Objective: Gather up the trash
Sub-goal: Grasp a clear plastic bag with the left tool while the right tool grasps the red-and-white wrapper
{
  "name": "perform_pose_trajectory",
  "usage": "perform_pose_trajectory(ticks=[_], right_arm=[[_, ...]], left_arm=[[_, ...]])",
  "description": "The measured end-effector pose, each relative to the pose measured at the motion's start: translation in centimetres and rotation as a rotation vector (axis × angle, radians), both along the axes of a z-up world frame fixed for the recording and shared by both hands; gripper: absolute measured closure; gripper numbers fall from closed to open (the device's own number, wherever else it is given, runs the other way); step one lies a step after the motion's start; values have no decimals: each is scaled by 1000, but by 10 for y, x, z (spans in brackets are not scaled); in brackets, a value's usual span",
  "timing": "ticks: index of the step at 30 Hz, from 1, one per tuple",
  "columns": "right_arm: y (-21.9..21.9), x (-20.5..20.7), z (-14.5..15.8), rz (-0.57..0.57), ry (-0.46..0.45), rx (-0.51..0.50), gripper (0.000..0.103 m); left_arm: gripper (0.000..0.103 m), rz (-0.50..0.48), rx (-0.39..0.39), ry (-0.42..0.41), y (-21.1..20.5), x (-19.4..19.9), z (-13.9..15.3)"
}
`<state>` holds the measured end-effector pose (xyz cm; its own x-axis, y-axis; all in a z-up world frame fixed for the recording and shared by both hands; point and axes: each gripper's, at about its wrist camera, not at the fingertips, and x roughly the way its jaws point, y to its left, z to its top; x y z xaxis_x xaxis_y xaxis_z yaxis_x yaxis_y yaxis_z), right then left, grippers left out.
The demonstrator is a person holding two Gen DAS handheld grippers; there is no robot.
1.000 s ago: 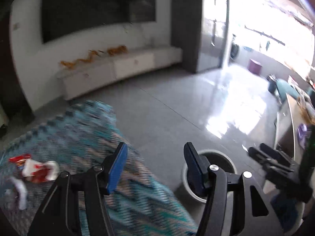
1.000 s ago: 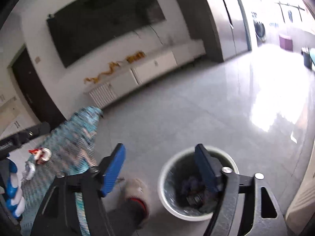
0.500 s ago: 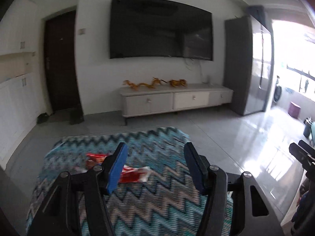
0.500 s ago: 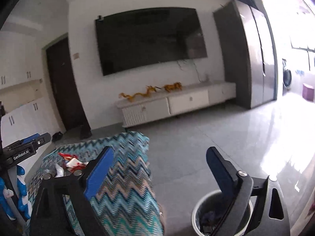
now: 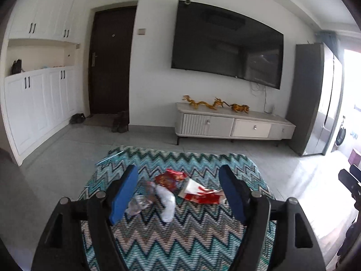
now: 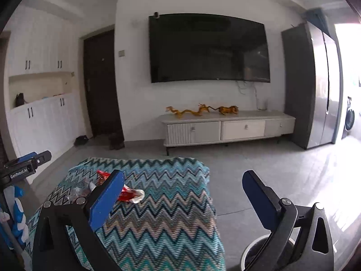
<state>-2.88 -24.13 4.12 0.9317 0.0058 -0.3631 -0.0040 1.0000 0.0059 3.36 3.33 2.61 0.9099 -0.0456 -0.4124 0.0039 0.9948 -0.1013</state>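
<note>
Trash lies on a table with a zigzag blue cloth (image 5: 180, 237): a red wrapper (image 5: 170, 178), a red and white wrapper (image 5: 202, 194), a crumpled white piece (image 5: 167, 202) and clear plastic (image 5: 138, 202). My left gripper (image 5: 178, 194) is open and empty, above the cloth with the trash between its fingers in view. My right gripper (image 6: 182, 201) is open and empty, over the table's right edge (image 6: 212, 203). The red and white wrapper (image 6: 130, 195) also shows in the right wrist view. A white bin (image 6: 252, 255) stands on the floor below the right gripper.
A white TV cabinet (image 5: 234, 127) with orange dragon figures stands by the far wall under a large TV (image 5: 225, 45). White cupboards and a dark door (image 5: 110, 65) are at the left. A grey fridge (image 6: 315, 85) is at the right. The left gripper's body (image 6: 24, 169) shows at the left edge.
Both grippers swung up and left from the bin and floor to face the table. The left gripper now hangs over the trash. Both stayed open.
</note>
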Motion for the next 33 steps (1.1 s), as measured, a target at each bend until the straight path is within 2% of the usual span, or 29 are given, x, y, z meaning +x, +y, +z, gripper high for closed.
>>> perform_pose_trajectory(ticks=[8, 18, 33], right_arm=[[32, 8, -2, 48, -8, -8, 0], [54, 30, -16, 79, 52, -14, 0], [70, 65, -39, 114, 137, -24, 0]], left_arm=[[30, 50, -41, 29, 40, 1, -16], [30, 106, -70, 69, 73, 9, -38], [30, 89, -61, 147, 75, 29, -63]])
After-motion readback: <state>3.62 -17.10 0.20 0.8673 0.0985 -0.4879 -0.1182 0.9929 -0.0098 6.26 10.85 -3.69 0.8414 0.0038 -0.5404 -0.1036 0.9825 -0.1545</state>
